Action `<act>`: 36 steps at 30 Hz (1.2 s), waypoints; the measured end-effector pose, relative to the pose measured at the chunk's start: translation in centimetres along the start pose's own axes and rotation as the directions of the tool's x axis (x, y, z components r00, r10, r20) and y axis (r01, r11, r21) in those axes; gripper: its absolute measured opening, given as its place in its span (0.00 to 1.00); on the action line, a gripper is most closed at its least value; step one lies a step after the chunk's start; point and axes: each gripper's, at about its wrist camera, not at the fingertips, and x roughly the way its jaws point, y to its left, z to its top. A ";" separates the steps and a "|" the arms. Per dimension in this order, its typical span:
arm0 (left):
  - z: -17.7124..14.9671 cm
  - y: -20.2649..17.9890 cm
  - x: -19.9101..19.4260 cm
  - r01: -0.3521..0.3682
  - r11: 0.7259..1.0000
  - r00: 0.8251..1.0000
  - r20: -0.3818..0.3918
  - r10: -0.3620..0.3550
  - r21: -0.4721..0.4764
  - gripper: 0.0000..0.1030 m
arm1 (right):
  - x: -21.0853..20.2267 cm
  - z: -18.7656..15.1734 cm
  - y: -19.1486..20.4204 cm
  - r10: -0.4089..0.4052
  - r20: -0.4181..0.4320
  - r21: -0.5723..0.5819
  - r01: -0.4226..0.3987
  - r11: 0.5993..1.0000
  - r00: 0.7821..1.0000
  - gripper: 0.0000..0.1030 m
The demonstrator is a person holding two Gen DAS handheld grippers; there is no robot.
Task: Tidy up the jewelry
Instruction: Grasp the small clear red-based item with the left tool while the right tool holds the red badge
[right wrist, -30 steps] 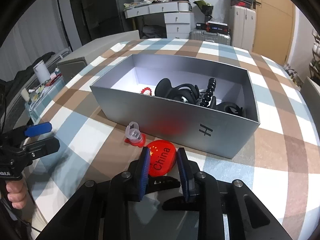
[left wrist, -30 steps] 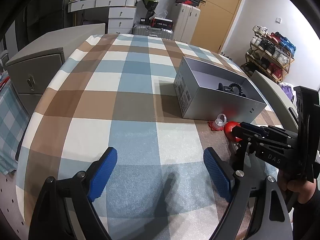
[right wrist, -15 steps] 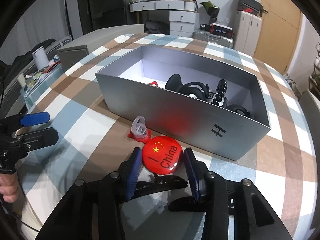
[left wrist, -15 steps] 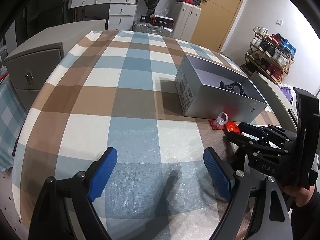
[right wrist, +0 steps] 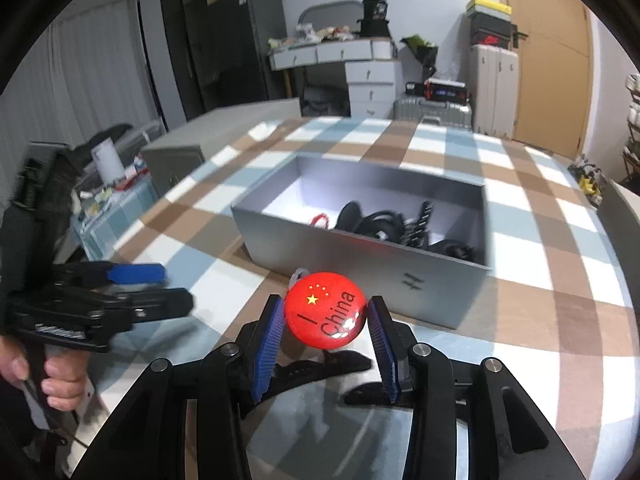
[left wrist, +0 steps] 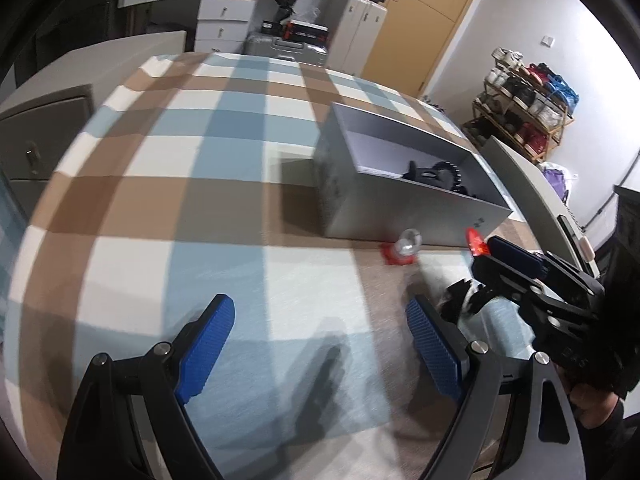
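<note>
My right gripper (right wrist: 326,328) is shut on a round red badge (right wrist: 325,310) with yellow stars and the word China, and holds it above the table in front of the silver box (right wrist: 360,264). The box holds black jewelry pieces (right wrist: 384,224) and a small red item (right wrist: 320,220). In the left wrist view the badge (left wrist: 476,243) shows edge-on at the right gripper's tip, near the box (left wrist: 404,216). A small clear and red piece (left wrist: 402,249) lies on the cloth by the box wall. My left gripper (left wrist: 320,344) is open and empty over the checked cloth.
The table carries a blue, brown and white checked cloth (left wrist: 200,184). A grey cabinet (left wrist: 44,128) stands at its left. A shoe rack (left wrist: 528,112) is at the far right. Drawers, suitcases and a door stand behind the table.
My right gripper has lifted the red badge off the cloth and raised it toward the box. The left gripper stays open and has drifted slightly.
</note>
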 end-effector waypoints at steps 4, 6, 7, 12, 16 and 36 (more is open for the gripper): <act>1.0 -1.9 1.7 0.026 0.999 0.999 -0.034 -0.025 0.027 0.83 | -2.2 -0.3 -1.4 0.000 0.046 0.031 -0.001 1.000 0.999 0.40; 1.4 -2.8 2.5 0.054 0.998 0.997 -0.055 -0.052 0.043 0.83 | -3.0 -0.6 -2.1 -0.011 0.058 0.042 0.008 0.999 0.998 0.40; 1.6 -3.3 2.9 0.066 0.997 0.996 -0.058 -0.063 0.049 0.83 | -3.3 -0.8 -2.5 -0.014 0.064 0.049 0.011 0.999 0.998 0.40; 2.1 -4.7 4.4 0.045 0.997 0.996 -0.076 -0.040 0.066 0.80 | -4.1 -1.3 -3.8 -0.012 0.074 0.066 0.007 0.998 0.997 0.40; 2.4 -5.2 5.0 0.020 0.997 0.996 -0.090 -0.014 0.070 0.60 | -4.1 -1.5 -4.3 -0.010 0.083 0.061 0.005 0.998 0.996 0.40; 2.4 -6.8 5.0 -0.019 0.990 0.995 -0.096 0.033 0.139 0.13 | -4.5 -2.2 -4.9 0.026 0.101 0.063 -0.032 0.997 0.995 0.41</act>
